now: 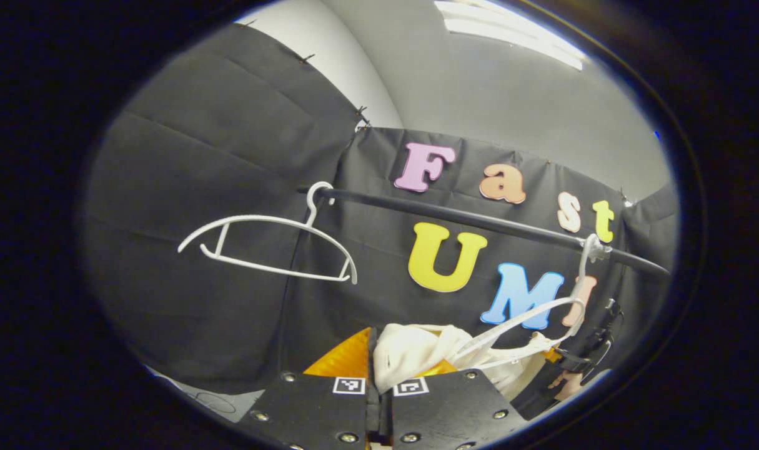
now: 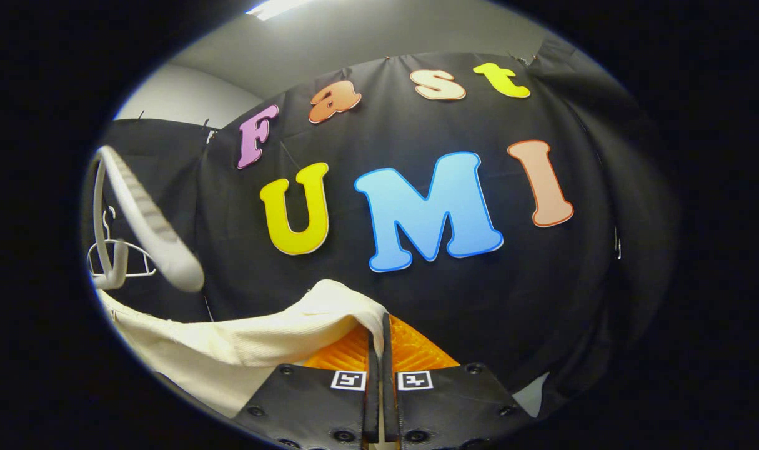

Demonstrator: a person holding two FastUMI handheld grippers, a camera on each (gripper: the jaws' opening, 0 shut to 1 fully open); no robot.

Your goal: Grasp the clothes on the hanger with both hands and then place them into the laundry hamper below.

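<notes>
Both tongs, left (image 1: 375,350) and right (image 2: 379,340), are clamped on a cream garment (image 2: 254,344) that stretches between them below a black rail (image 1: 479,222), near a white hanger (image 1: 535,319) on the rail's right end, with another hanger (image 1: 273,247) at its left end.

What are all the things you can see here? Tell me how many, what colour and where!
Hangers: two, white; bare one hangs on the rail's left end, second on its right end, above the garment.
Rail: one, black, running across in front of the cloth wall.
Garment: one, cream, stretched between both grippers, below the hangers.
Ceiling light: one, white, top of left gripper view.
Left gripper: shut on the garment's bunched end.
Right gripper: shut on the garment's other edge.
Hand: one, far off, low right in left gripper view.
</notes>
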